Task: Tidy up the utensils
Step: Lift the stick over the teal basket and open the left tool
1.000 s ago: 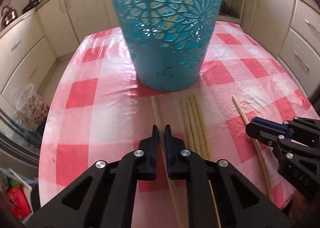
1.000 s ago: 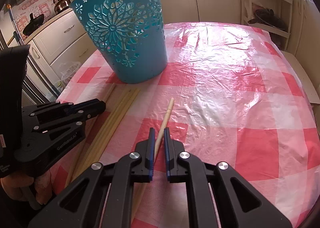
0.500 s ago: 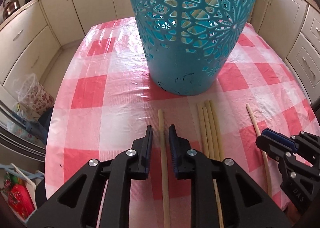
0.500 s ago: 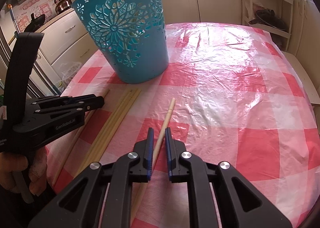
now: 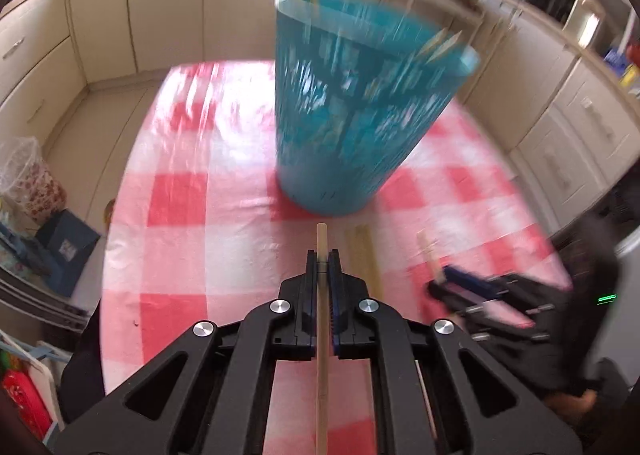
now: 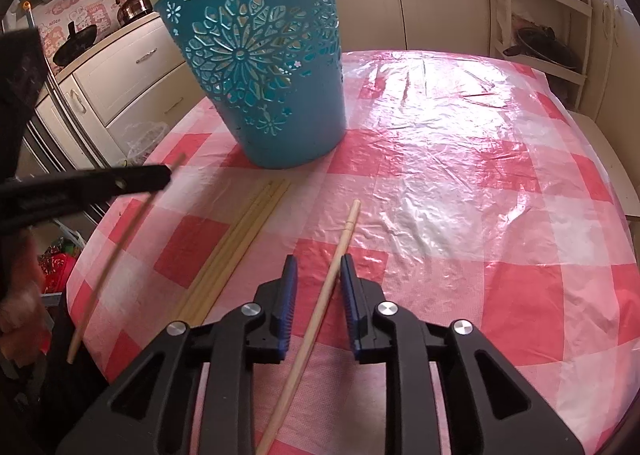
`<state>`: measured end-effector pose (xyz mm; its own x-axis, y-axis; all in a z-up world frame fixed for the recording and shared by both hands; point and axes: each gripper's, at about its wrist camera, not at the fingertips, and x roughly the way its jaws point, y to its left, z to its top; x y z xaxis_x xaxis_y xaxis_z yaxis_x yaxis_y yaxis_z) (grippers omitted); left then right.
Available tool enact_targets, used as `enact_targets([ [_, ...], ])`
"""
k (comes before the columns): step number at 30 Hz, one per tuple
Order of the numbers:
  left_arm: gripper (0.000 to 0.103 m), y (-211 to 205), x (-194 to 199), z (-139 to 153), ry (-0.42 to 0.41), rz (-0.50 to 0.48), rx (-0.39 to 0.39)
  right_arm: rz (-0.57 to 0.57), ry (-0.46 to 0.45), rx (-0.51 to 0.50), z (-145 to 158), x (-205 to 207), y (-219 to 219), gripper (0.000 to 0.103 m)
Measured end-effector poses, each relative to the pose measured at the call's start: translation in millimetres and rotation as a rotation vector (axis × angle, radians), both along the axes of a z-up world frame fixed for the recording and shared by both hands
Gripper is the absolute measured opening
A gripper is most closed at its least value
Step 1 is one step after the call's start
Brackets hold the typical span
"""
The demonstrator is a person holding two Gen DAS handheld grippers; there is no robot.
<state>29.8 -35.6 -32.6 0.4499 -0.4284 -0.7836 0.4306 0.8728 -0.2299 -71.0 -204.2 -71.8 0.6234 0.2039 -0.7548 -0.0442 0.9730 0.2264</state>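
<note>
Chopstick (image 5: 321, 247), light, stiff, smooth wood (likely slippery), clamped mid-length in left gripper (image 5: 322, 255); right gripper (image 6: 318, 279) opening around second stick (image 6: 336, 255), pads clear.

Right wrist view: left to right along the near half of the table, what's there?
Chopstick held in the left tongs → bundle of chopsticks lying flat → single chopstick between the opening right tongs → bare checked tablecloth.

Basket (image 6: 276, 95) at 11 o'clock on the table (image 6: 460, 175), chopstick bundle (image 6: 236, 239) before it, single chopstick (image 6: 320, 303) to the bundle's right at 6 o'clock
</note>
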Motion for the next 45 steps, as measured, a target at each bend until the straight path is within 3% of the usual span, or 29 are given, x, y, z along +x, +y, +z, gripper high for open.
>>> enact_targets([
  [3,0.005,16,-4,56,-0.088,-0.009,-0.144,0.008,-0.003,-0.008,0,0,2,0.027],
  [7,0.005,15,-1,120,-0.227,0.001,-0.268,0.005,-0.004,0.002,0,1,0,0.027],
  [11,0.005,-1,15,163,-0.371,0.053,-0.332,0.006,-0.006,0.012,-1,0,-3,0.027],
  [15,0.005,-21,43,177,-0.486,0.155,-0.345,0.009,-0.007,0.028,-1,0,-6,0.029],
  [21,0.005,-42,79,181,-0.621,0.283,-0.305,0.019,-0.009,0.051,-1,0,-9,0.033],
  [24,0.005,-49,93,175,-0.651,0.31,-0.273,0.025,-0.009,0.061,-1,1,-9,0.034],
  [37,0.005,-60,94,110,-0.594,0.311,-0.13,0.032,-0.011,0.068,-2,1,-8,0.037],
  [42,0.006,-58,90,84,-0.514,0.258,-0.066,0.031,-0.011,0.069,-2,1,-7,0.037],
  [44,0.01,-53,85,77,-0.493,0.247,-0.049,0.031,-0.011,0.07,-2,1,-8,0.037],
  [45,0.018,-50,82,75,-0.487,0.247,-0.046,0.03,-0.011,0.072,-2,1,-8,0.037],
])
